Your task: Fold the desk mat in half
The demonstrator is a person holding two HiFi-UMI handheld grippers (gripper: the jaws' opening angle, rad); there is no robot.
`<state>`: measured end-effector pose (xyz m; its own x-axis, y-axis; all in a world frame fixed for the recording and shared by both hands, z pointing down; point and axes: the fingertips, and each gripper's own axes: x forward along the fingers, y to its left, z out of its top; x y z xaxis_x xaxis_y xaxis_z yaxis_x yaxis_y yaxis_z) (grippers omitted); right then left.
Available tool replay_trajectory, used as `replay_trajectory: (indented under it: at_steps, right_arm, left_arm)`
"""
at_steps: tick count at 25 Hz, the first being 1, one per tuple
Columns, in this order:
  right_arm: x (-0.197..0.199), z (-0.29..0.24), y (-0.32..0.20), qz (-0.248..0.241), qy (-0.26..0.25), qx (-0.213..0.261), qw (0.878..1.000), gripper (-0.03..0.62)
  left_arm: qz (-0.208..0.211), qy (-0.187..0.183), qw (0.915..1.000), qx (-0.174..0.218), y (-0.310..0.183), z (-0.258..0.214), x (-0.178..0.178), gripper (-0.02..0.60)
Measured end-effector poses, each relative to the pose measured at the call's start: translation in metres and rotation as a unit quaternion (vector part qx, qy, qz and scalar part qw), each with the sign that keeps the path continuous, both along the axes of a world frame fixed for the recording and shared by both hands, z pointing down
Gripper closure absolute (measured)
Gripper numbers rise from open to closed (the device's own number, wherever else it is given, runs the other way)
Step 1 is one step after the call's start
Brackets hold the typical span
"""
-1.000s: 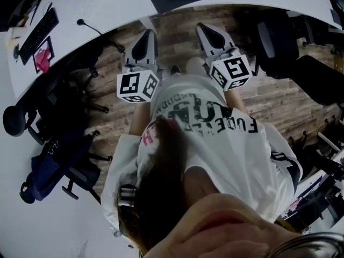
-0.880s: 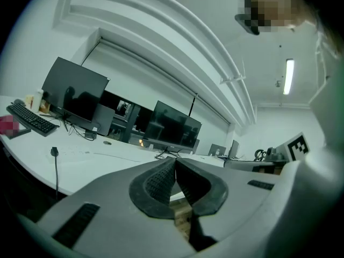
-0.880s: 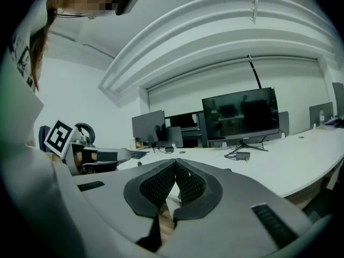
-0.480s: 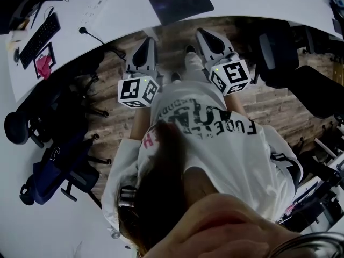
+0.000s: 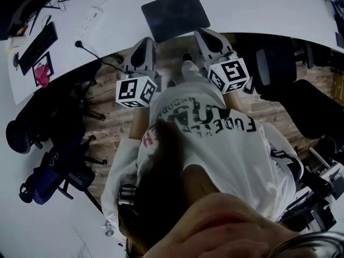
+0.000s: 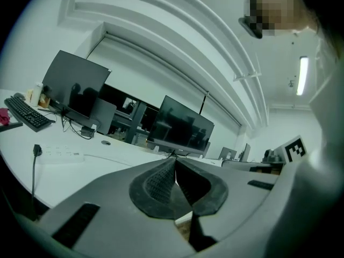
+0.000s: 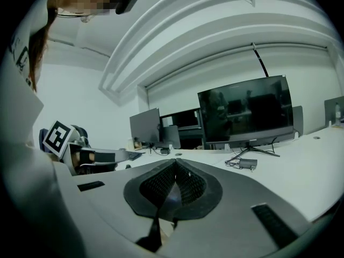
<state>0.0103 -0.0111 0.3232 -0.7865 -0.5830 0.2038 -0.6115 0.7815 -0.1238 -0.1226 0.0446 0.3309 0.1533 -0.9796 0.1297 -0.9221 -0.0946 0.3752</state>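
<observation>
Desk mat (image 5: pixel 174 15): dark, lying flat on the white bench (image 5: pixel 258 4) in the upper middle of the head view, its near edge close to the bench's curved rim.
Left gripper (image 5: pixel 145 41): below and left of the mat in the frame, over the wooden floor (image 5: pixel 115 128) by the bench rim. Its jaws are pressed together with nothing between them.
Right gripper (image 5: pixel 201 32): just below the mat's near right corner in the frame. Its jaws are likewise closed tight and empty. Whether its tip touches the mat cannot be told.
Bench, upper left: a black keyboard (image 5: pixel 37 40).
Gripper views: dark monitors (image 6: pixel 180 128) stand on the bench beyond the closed jaws.
Floor: an office chair (image 5: pixel 21 136) at the left edge.
Person: a white printed shirt (image 5: pixel 226 144) fills the lower middle.
</observation>
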Motion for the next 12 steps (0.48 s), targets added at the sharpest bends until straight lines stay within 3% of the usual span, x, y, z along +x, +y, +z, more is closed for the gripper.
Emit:
replay_trajectory:
  at_steps: [12]
  right_arm:
    - [0.018, 0.0, -0.086, -0.041, 0.0, -0.009, 0.999, 0.594]
  left_arm:
    - [-0.077, -0.008, 0.997, 0.005, -0.061, -0.011, 0.002, 0.577]
